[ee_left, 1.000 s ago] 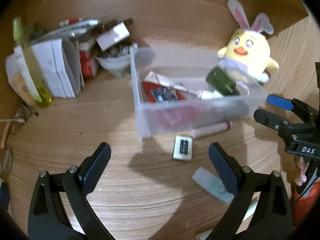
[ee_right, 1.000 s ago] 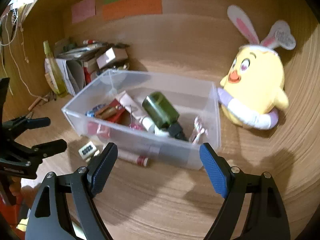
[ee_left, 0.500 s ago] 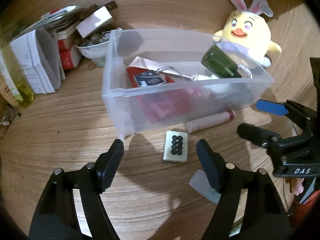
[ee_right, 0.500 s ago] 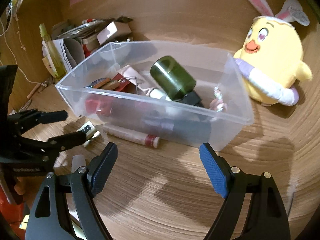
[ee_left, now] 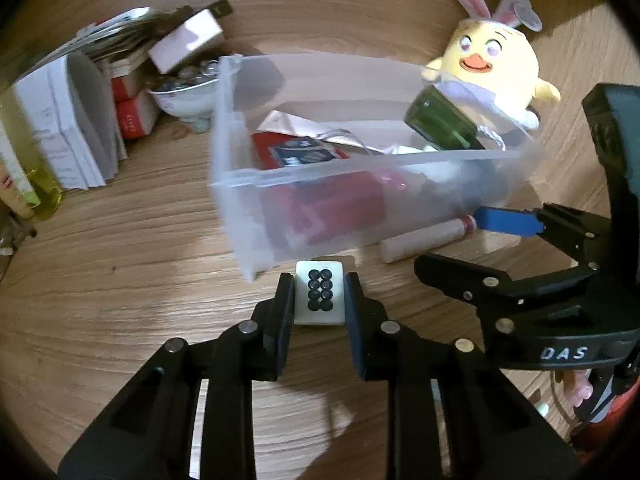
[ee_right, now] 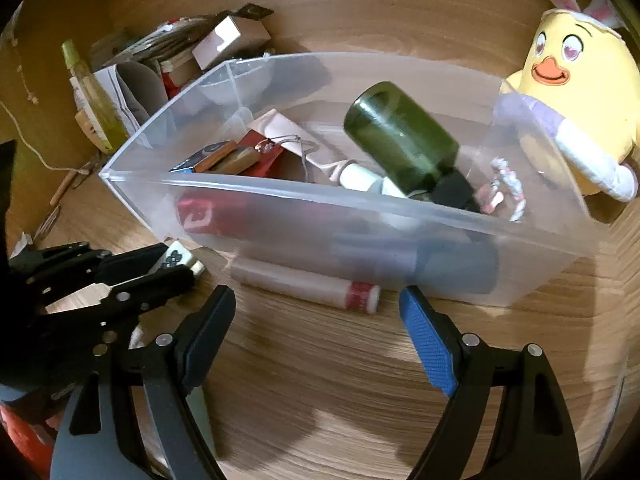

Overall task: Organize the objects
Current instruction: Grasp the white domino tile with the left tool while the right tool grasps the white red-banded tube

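A white mahjong tile (ee_left: 319, 298) with black dots lies on the wooden top just before the corner of a clear plastic bin (ee_left: 360, 168). My left gripper (ee_left: 319, 282) is closing on it, and its pads touch the tile's two long sides. In the right wrist view the tile (ee_right: 175, 258) sits between those black fingers (ee_right: 160, 280). My right gripper (ee_right: 316, 294) stands open, with nothing between its jaws, close over a white tube (ee_right: 304, 284) with a red band that lies along the bin's front wall (ee_right: 320, 196). The bin holds a green bottle (ee_right: 400, 136) and small items.
A yellow plush chick (ee_left: 492, 64) with rabbit ears sits behind the bin's right end. Papers (ee_left: 60, 120), small boxes, a bowl (ee_left: 188, 92) and a yellow-green bottle (ee_right: 92, 96) crowd the far left. My right gripper (ee_left: 450, 242) stands close to the right of the left one.
The left gripper has moved down and forward over the tile, and its jaws have gone from wide open to touching the tile's sides. The right gripper has dropped closer to the tube and bin.
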`<move>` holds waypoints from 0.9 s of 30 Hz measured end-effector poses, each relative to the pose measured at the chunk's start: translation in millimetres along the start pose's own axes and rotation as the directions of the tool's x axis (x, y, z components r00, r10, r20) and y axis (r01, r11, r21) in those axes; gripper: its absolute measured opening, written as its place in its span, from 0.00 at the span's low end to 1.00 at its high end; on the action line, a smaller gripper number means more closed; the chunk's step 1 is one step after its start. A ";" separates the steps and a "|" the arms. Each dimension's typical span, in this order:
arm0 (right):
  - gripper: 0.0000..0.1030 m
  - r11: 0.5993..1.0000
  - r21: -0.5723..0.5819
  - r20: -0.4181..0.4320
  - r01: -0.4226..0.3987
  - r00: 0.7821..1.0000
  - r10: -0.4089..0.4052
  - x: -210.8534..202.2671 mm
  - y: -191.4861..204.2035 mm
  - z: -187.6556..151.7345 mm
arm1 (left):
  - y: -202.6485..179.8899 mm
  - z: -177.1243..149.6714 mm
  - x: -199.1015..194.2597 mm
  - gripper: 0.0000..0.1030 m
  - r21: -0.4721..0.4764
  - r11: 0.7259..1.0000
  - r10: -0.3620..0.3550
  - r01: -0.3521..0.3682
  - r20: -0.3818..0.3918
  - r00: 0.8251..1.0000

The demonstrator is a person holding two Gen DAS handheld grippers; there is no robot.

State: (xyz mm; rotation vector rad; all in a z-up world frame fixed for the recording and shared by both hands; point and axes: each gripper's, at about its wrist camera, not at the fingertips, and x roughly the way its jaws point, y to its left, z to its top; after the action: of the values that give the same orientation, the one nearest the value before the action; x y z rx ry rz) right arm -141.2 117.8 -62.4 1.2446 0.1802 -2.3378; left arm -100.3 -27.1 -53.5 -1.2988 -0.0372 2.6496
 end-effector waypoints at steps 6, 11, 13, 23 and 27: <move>0.83 0.999 0.003 -0.039 0.034 0.999 -0.034 8.5 9.0 2.7 | 13.5 -8.4 -11.2 0.23 -0.013 1.000 0.002 -0.001 0.028 1.000; 0.89 0.996 0.060 -0.055 0.073 0.996 -0.069 12.2 12.8 6.8 | 15.3 -12.7 -17.6 0.23 0.009 1.000 0.003 -0.003 0.048 0.999; 0.93 0.993 0.072 -0.062 0.095 0.994 -0.091 15.6 16.7 8.6 | 16.5 -13.3 -19.6 0.23 0.006 1.000 0.003 -0.003 0.055 0.998; 0.93 0.988 0.069 -0.052 0.136 0.990 -0.133 19.2 21.3 6.5 | 13.4 -13.4 -14.3 0.37 0.013 1.000 -0.025 0.025 0.016 1.000; 0.82 0.986 0.094 -0.037 0.139 0.990 -0.136 15.1 14.3 6.3 | 11.5 -13.1 -12.6 0.43 0.020 1.000 -0.014 0.014 0.013 1.000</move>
State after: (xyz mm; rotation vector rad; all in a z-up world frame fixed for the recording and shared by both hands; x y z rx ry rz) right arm -146.3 97.9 -69.5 1.3542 0.1704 -2.4712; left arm -84.3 -41.4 -52.9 -1.2701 -0.0216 2.6399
